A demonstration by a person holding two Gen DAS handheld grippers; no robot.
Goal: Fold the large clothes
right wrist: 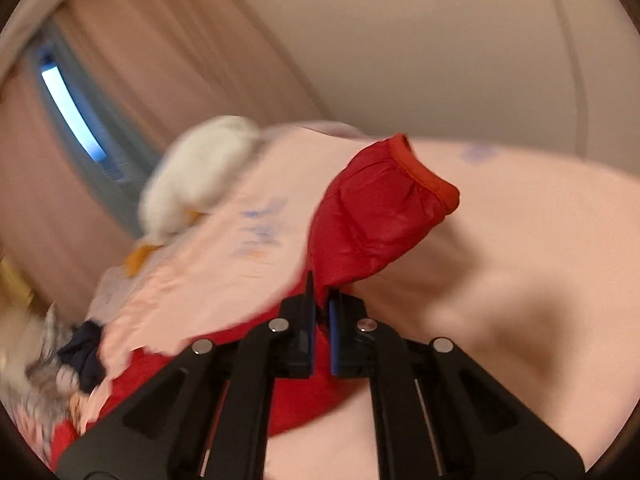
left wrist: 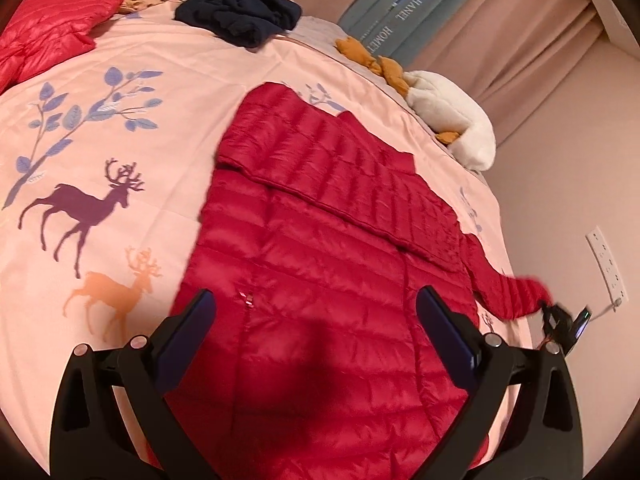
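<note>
A red quilted down jacket [left wrist: 320, 248] lies spread on the pink bedspread [left wrist: 140, 152], one sleeve folded across its upper part. My left gripper [left wrist: 316, 308] hovers over the jacket's lower body, open, with nothing between its fingers. The other sleeve stretches toward the bed's right edge, where my right gripper [left wrist: 560, 320] shows small and dark at its cuff. In the right wrist view my right gripper [right wrist: 320, 300] is shut on the red sleeve [right wrist: 376, 220], whose cuff end sticks up past the fingertips above the bedspread [right wrist: 520, 240].
A dark navy garment [left wrist: 240, 8] and a second red jacket [left wrist: 48, 28] lie at the far side of the bed. A white and orange plush toy [left wrist: 448, 112] sits at the right edge. Curtains [left wrist: 520, 32] and a wall with a socket [left wrist: 606, 268] lie beyond.
</note>
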